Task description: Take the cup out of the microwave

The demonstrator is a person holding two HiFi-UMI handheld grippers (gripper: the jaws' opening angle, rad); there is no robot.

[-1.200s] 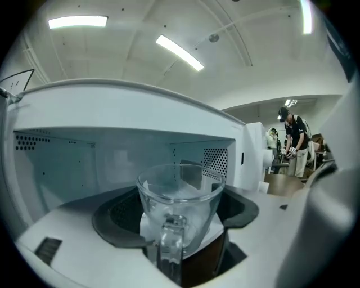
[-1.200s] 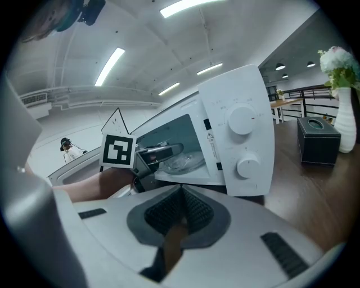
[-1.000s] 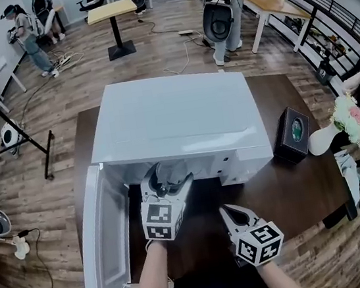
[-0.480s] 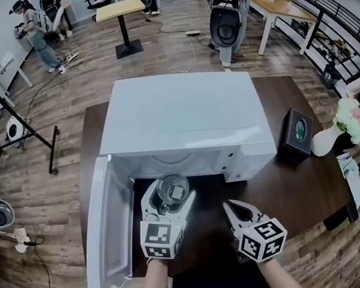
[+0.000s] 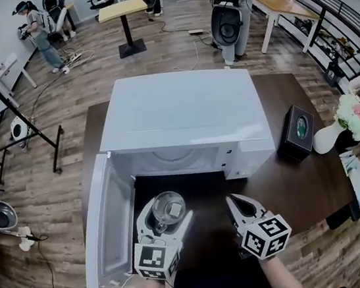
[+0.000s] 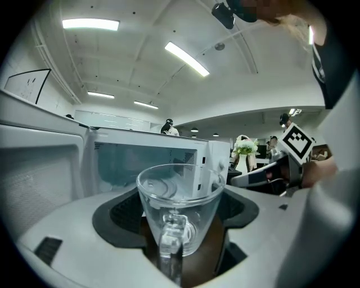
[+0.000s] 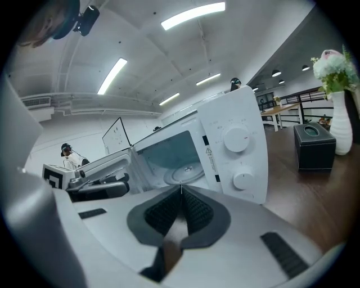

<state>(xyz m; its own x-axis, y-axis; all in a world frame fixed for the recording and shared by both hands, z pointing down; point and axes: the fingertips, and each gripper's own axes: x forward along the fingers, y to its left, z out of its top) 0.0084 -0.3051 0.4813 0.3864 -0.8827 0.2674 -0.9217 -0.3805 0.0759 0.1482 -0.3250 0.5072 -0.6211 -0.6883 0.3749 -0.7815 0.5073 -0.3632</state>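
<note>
Item 1. Microwave: white, on a dark wooden table. Its door is swung open toward 8 o'clock. In the right gripper view a glass turntable lies inside the cavity, and two round dials sit on the panel at 3 o'clock of the opening.

Item 2. Cup: clear glass with a handle, upright. It is out of the cavity, at 6 o'clock of the opening in the head view, over the table top. The handle turns toward 6 o'clock, facing the gripper's camera. The microwave front shows through the glass.

Item 3. Left gripper: jaws clamped on the cup, one dark pad at 9 o'clock of the cup body and one at 3 o'clock.

Item 4. Right gripper: jaws closed together, pads meeting with nothing between them. It is at 3 o'clock of the cup, near it but apart.

Item 5. Black box: on the table at 3 o'clock of the microwave, with a round opening on top.

Item 6. White vase: holds pale flowers, at 3 o'clock of the box.
</note>
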